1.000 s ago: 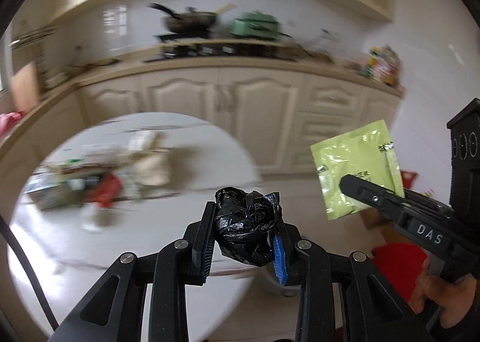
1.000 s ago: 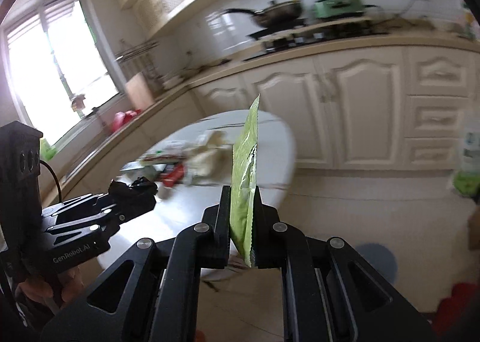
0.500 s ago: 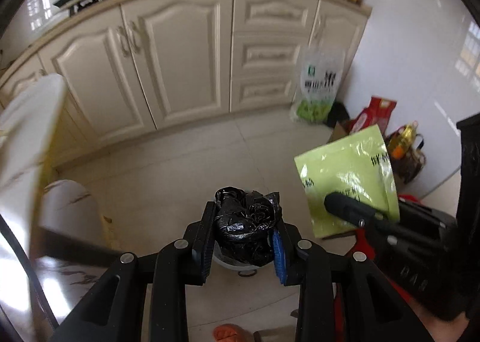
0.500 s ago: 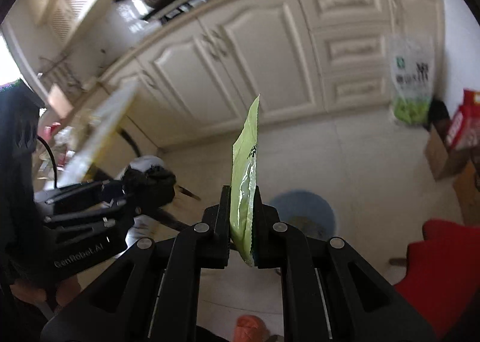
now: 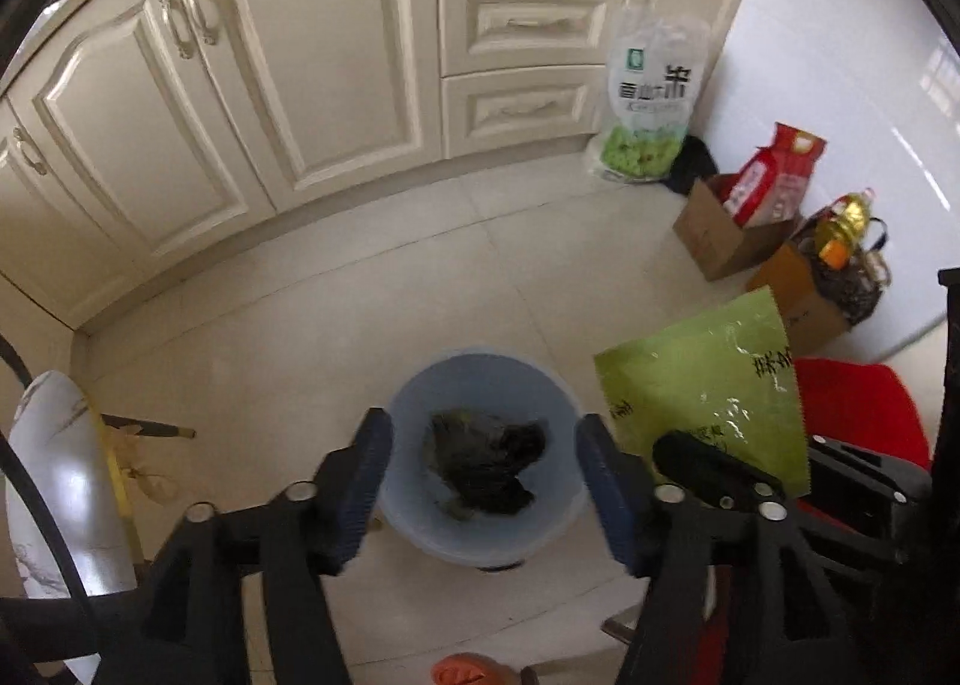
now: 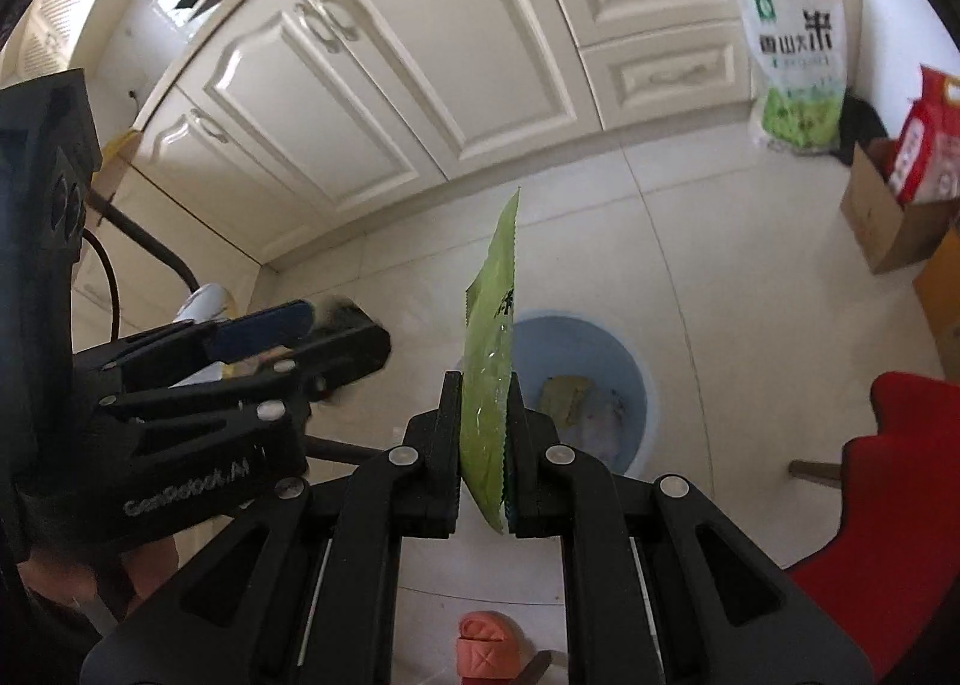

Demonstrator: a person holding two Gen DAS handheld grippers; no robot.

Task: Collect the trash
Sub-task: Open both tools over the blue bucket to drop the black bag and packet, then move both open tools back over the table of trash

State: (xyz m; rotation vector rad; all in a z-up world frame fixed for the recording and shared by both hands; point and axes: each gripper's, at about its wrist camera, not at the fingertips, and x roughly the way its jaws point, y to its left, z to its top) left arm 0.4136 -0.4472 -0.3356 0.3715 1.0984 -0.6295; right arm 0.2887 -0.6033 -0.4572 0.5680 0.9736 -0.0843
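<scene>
The left gripper (image 5: 483, 481), jaws opening, hangs above the blue bin (image 5: 414, 421) with the black bag (image 5: 486, 460) inside.

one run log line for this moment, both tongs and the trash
left tongs: opening, black bag dropping free | right tongs: shut on green packet | bin: blue, on floor below
</scene>
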